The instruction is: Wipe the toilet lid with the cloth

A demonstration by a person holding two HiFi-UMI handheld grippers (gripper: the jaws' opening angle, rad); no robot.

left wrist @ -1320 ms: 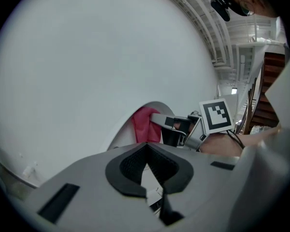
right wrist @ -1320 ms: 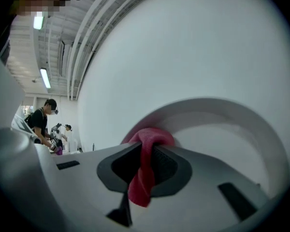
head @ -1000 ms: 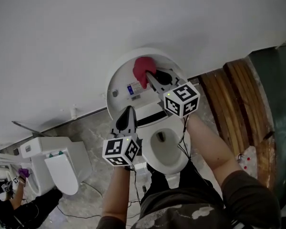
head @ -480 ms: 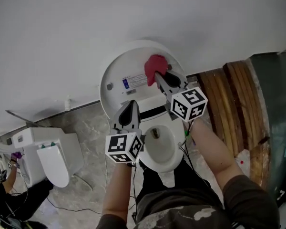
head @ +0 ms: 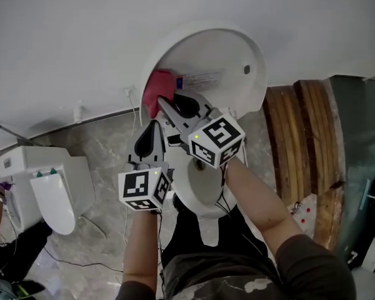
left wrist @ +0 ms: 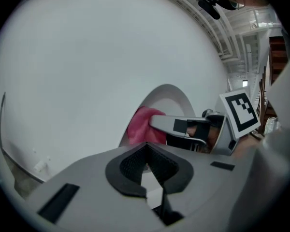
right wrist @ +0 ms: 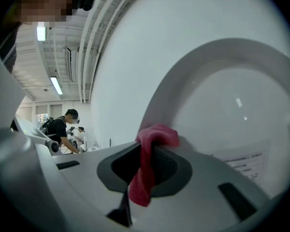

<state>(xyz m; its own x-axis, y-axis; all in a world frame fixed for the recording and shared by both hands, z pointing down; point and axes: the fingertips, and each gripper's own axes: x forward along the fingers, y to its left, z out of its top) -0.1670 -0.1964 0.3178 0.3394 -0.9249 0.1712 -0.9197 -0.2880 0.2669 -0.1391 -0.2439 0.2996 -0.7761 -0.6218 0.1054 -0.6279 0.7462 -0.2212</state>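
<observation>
Two jaws of my right gripper are pressed together on the cloth, so the grip is firm. One end of the cloth hangs down between the pads. The other end swells out in a small wad in front of the tips. In the head view this pink wad lies against the inner face of the toilet lid, close to its left edge and just beside the printed label. The lid stands upright, and I think it leans on the wall behind it.

My left gripper is lower, beside the right one. Its jaws are closed, nothing is between them, and it does not touch the cloth.

I judge the cloth to be very light, soft and limp. It will fold and flatten under any pressure, and it has no stiffness of its own. It is best held in the bunched middle, as now, so that a thick cushion stays ahead of the hard tips. The lid looks smooth and glossy, so I expect the cloth to slide easily. If the drag becomes strong, the cloth could pull out of the pads.
</observation>
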